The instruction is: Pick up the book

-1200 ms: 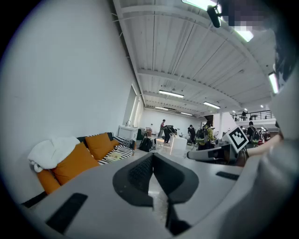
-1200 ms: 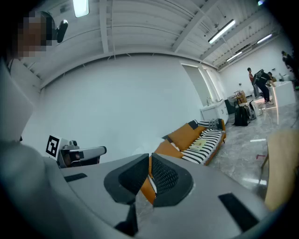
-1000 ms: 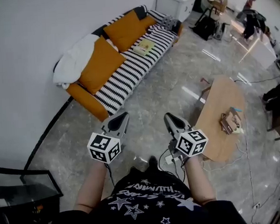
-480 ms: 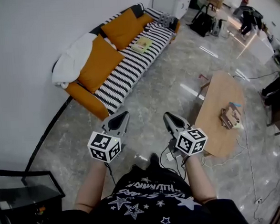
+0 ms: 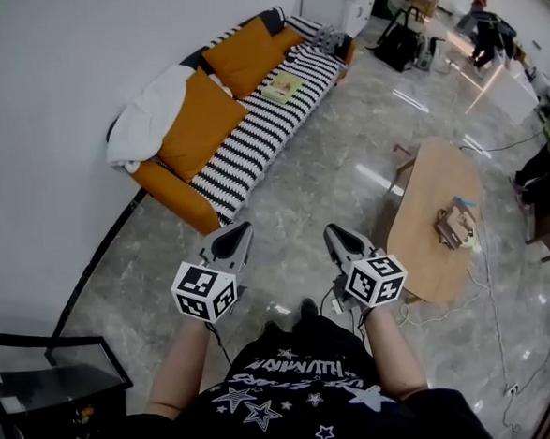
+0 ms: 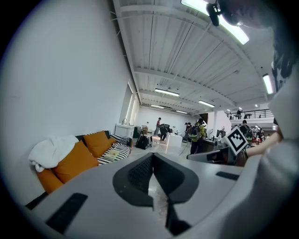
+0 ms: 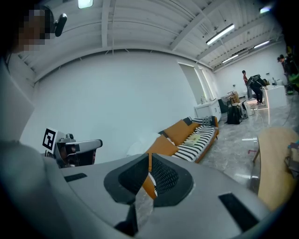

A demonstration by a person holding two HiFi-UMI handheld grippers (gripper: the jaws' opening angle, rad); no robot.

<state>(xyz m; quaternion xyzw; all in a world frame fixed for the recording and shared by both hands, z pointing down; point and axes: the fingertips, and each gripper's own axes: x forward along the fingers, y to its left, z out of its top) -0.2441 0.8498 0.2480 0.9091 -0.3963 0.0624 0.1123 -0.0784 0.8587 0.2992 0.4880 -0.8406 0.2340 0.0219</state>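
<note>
While the book [image 5: 282, 89] lies on the striped sofa [image 5: 242, 155], well apart from the left hand-held gripper [image 5: 241, 228] and right hand-held gripper [image 5: 330, 229], both closed tight and empty, best walk closer, then spread 1 gripper's jaws before reaching.

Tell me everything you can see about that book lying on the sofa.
The book is thin and flat, with a pale yellow-green cover that carries some picture too small to make out. It lies closed, cover up, on the black-and-white striped seat of the sofa, toward its far end, just in front of the farther orange cushion. Only the seat appears to touch it; nothing rests on top.
</note>
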